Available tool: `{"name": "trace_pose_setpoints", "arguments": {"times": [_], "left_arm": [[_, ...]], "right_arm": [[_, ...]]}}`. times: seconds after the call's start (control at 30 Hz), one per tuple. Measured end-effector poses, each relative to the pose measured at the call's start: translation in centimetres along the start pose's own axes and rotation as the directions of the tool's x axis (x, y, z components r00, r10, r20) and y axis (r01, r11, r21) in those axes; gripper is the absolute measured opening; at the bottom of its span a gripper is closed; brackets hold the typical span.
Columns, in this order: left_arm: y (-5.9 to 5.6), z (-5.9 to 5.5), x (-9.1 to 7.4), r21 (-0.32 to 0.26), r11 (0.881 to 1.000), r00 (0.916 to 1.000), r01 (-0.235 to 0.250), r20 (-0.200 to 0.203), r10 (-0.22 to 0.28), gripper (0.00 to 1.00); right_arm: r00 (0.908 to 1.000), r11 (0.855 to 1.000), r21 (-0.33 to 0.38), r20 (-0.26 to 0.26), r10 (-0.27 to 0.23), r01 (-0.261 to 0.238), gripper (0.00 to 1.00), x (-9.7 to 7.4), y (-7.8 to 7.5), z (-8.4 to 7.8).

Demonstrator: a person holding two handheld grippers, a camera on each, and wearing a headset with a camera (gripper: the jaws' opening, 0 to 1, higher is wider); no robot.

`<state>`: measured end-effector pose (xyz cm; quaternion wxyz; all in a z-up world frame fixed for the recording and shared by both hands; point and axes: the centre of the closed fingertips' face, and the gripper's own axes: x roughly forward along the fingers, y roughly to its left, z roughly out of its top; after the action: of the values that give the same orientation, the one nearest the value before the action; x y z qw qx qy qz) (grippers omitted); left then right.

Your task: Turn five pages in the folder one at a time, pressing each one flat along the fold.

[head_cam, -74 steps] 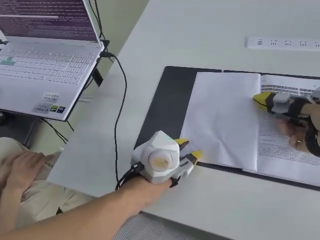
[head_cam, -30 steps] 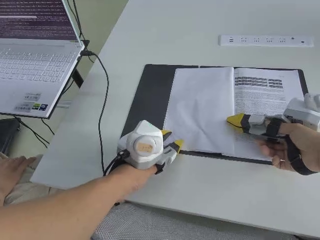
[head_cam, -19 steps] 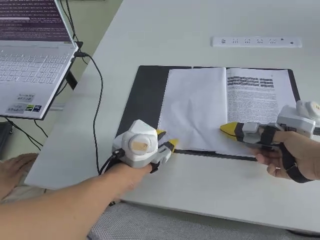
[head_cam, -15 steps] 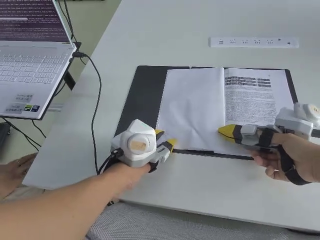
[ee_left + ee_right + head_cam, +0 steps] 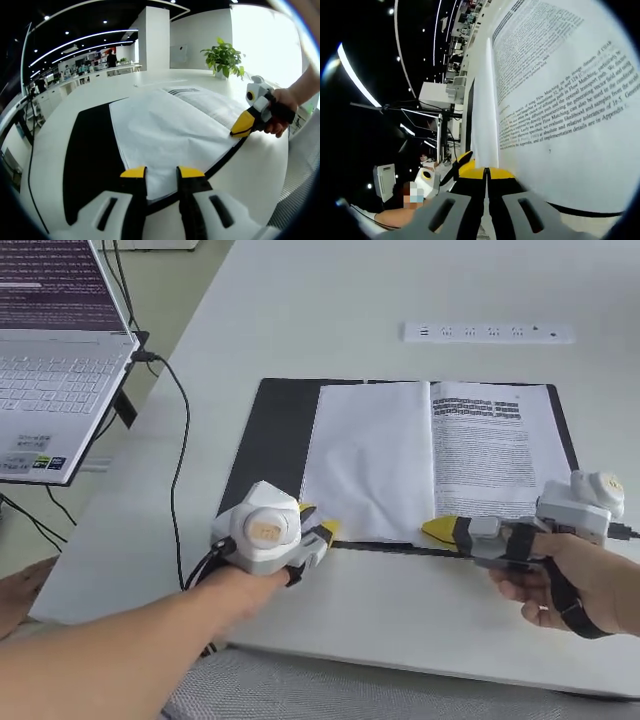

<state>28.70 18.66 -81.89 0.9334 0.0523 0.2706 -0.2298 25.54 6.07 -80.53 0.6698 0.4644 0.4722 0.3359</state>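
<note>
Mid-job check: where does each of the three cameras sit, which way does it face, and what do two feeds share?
Head view: on the headset, looking forward and down at the open folder; shows the left forearm and right hand, with the left gripper and right gripper.
Left gripper view: low at the folder's near edge, facing across the blank page; own fingers apart at the bottom.
Right gripper view: rolled, at the fold's near end, facing along the printed page; own fingers shut.
Shared: each gripper view catches the other gripper.
</note>
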Motion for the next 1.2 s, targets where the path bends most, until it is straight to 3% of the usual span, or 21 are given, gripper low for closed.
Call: {"name": "trace_pose_setpoints", "arguments": {"times": [0.23,0.33,0.43,0.5,0.57,0.67,0.77,0.8,0.87,1.03,1.13,1.17,1.2], "left_arm": [[-0.1,0.1,-0.1,0.005,1.000,1.0000,0.000,-0.006,0.000,0.22],[-0.2,0.1,-0.1,0.005,1.000,0.9999,0.000,-0.011,0.000,0.22],[-0.2,0.1,-0.1,0.004,1.000,0.9998,-0.001,-0.017,0.001,0.22],[-0.3,0.2,-0.1,0.008,1.000,0.9996,-0.004,-0.027,0.004,0.22],[-0.3,0.3,-0.2,0.000,1.000,0.9986,-0.012,-0.051,0.012,0.22],[-0.3,0.2,-0.4,-0.041,0.999,0.9943,-0.020,-0.106,0.015,0.22],[-0.6,0.0,-1.0,-0.086,0.996,0.9852,-0.017,-0.171,0.002,0.21],[-0.6,0.1,-1.2,-0.096,0.995,0.9846,-0.018,-0.175,0.001,0.22],[-0.8,0.0,-1.9,-0.117,0.993,0.9798,-0.016,-0.200,-0.007,0.22],[-1.4,1.3,-3.7,-0.117,0.993,0.9858,0.006,-0.166,-0.026,0.23],[-1.8,2.4,-4.9,-0.113,0.993,0.9904,0.017,-0.134,-0.032,0.31],[-1.9,2.6,-5.1,-0.111,0.994,0.9912,0.017,-0.128,-0.031,0.34],[-2.0,3.1,-5.6,-0.108,0.994,0.9933,0.018,-0.112,-0.030,0.37]], "right_arm": [[0.9976,0.999,-0.029,-0.067,-0.017,0.015,0.00,-0.8,0.0,-3.0],[0.9982,1.000,-0.015,-0.060,0.010,-0.011,0.00,-1.5,0.8,-3.8],[0.9989,0.998,-0.049,-0.040,0.025,-0.027,0.00,-2.2,2.2,-4.1],[0.9992,0.994,-0.103,-0.031,0.025,-0.028,0.00,-2.8,2.9,-4.1],[0.9999,0.984,-0.178,0.010,-0.004,0.006,0.00,-3.7,3.4,-3.5],[0.9971,0.955,-0.292,0.069,-0.031,0.050,0.00,-5.2,4.3,-2.5],[0.9843,0.909,-0.390,0.149,-0.095,0.146,0.11,-7.4,4.8,-1.6],[0.9807,0.897,-0.412,0.170,-0.096,0.159,0.15,-7.9,5.0,-1.4],[0.9757,0.872,-0.450,0.183,-0.121,0.193,0.14,-9.1,5.2,-1.6],[0.9519,0.823,-0.490,0.242,-0.187,0.287,0.20,-11.8,4.7,-1.9],[0.9321,0.773,-0.530,0.283,-0.226,0.348,0.26,-13.3,4.4,-1.9],[0.9295,0.767,-0.535,0.289,-0.229,0.355,0.29,-13.4,4.4,-1.8],[0.9194,0.739,-0.555,0.309,-0.243,0.382,0.32,-14.1,4.5,-1.7]]}}
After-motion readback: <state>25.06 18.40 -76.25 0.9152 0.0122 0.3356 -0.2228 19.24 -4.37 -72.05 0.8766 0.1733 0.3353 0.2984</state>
